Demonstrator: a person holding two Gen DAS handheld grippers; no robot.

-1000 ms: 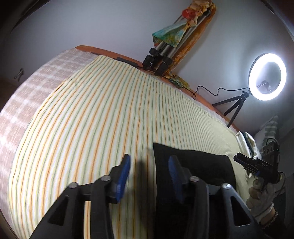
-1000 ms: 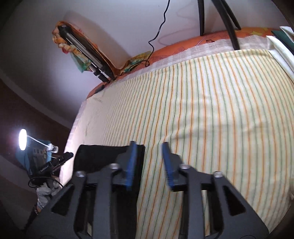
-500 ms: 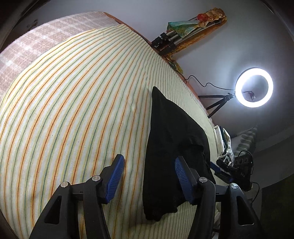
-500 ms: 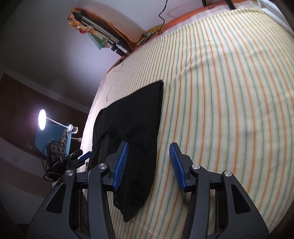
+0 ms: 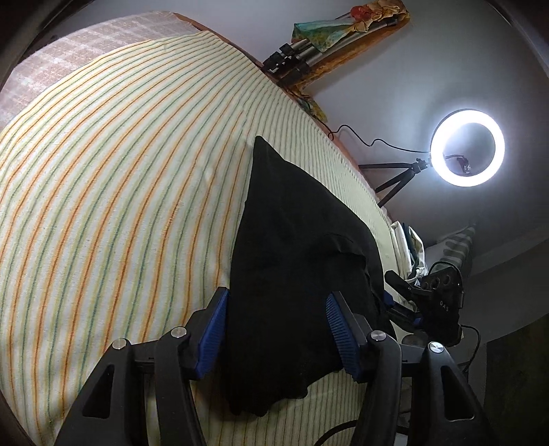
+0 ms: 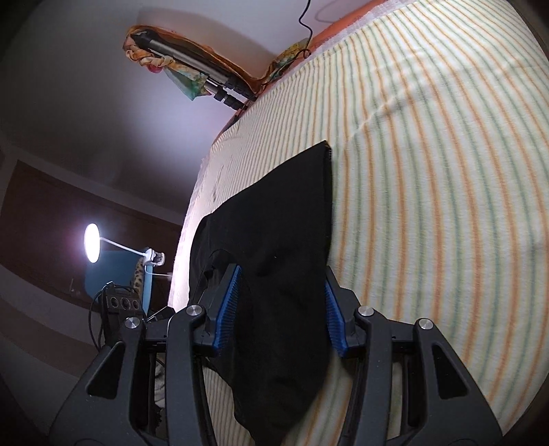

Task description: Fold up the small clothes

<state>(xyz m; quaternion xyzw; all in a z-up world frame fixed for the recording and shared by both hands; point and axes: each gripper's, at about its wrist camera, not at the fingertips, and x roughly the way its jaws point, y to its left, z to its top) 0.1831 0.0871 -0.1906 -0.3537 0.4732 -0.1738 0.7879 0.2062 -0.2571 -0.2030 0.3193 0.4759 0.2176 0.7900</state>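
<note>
A small black garment (image 5: 291, 247) lies partly folded on a bed with a striped yellow, orange and green cover (image 5: 120, 192). In the left wrist view my left gripper (image 5: 278, 329) is open, its blue pads either side of the garment's near end. The right gripper's body (image 5: 432, 302) shows at the garment's right edge. In the right wrist view the same garment (image 6: 281, 240) lies between the open blue pads of my right gripper (image 6: 279, 308), its near corner hanging toward the bed's edge. Neither gripper holds the cloth.
A lit ring light on a tripod (image 5: 466, 147) stands beyond the bed's right side. Folded tripods and patterned cloth (image 5: 319, 37) lean against the wall. A desk lamp (image 6: 92, 247) and a blue chair (image 6: 113, 274) stand left of the bed. A cable (image 6: 305, 24) runs down the wall.
Both grippers have pulled back and tilted, so much more of the black garment shows. Both jaws have opened wider and now straddle the garment's near end.
</note>
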